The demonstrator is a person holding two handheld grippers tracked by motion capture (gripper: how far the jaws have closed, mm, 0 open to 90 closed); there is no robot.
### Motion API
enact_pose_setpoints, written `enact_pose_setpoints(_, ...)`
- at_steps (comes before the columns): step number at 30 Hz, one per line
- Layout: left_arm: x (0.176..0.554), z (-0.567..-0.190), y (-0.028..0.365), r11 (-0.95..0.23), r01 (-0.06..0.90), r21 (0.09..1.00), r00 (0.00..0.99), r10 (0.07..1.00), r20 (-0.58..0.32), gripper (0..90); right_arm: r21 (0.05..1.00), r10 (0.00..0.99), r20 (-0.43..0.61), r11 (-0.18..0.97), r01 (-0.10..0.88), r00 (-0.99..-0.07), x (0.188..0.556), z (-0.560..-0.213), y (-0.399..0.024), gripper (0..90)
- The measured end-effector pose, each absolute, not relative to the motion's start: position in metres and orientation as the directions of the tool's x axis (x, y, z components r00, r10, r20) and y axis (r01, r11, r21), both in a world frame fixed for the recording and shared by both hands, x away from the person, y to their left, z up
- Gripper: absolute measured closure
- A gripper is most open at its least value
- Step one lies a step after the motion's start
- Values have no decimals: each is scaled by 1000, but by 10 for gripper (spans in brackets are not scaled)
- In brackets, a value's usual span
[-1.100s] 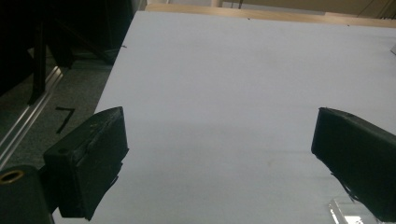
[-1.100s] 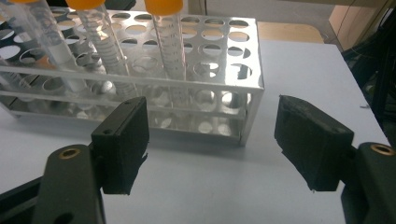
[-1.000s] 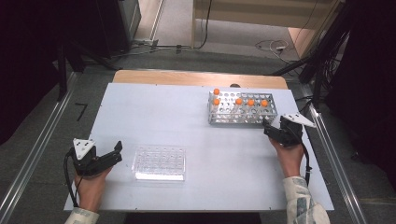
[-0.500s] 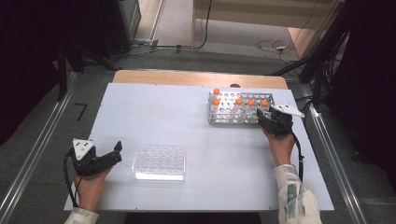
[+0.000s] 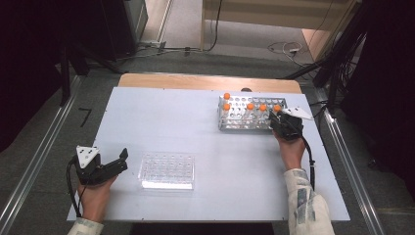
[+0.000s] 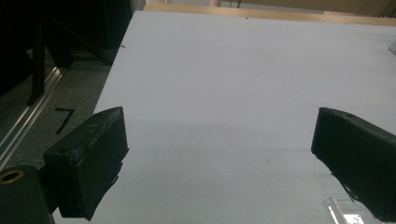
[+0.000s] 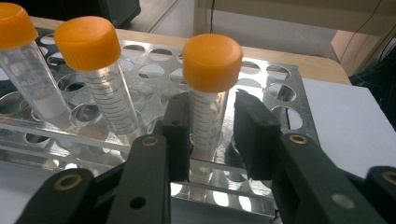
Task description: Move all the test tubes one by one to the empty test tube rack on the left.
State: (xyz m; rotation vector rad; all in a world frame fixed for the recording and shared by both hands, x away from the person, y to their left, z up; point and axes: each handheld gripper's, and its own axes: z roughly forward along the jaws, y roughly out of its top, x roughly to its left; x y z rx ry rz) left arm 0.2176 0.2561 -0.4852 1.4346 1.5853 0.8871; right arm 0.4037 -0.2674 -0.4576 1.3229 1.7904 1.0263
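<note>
Right tongs [image 7: 212, 133] at the near right corner of the metal tube rack [image 5: 234, 123], jaws straddling an orange-capped centrifuge tube [image 7: 210, 88] that stands upright in its hole. The left jaw lies against the tube wall; the right jaw stands slightly off it, so the grip is not yet closed and the tube has not been lifted. Two more capped tubes [image 7: 95, 70] stand in holes just beside it (further capped tubes show along the rack in the high view). Left tongs [image 5: 113, 165] rest low on the desk [image 5: 161, 122] at its near left corner, jaws wide apart and holding nothing. A clear well plate [image 5: 167, 171] lies just beside them, well apart from the rack. Judged stage: early, the first tube being reached for. Closing on it, drawing it out of the rack, and whatever follows all remain to be done.
</note>
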Motion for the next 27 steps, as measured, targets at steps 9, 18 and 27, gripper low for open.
enact_pose_setpoints(9, 218, -485, 256, 106, 431, 896, -29, 994, -104, 39, 903, 963, -62, 166, 396, -261, 399, -446, -267, 714)
enact_pose_setpoints(18, 218, -485, 255, 99, 435, 895, -29, 995, -96, 40, 930, 964, -35, 128, 344, -264, 388, -420, -272, 717)
enact_pose_setpoints(27, 217, -482, 257, 110, 425, 899, -39, 994, -103, 41, 937, 954, -26, 128, 326, -300, 370, -403, -269, 719)
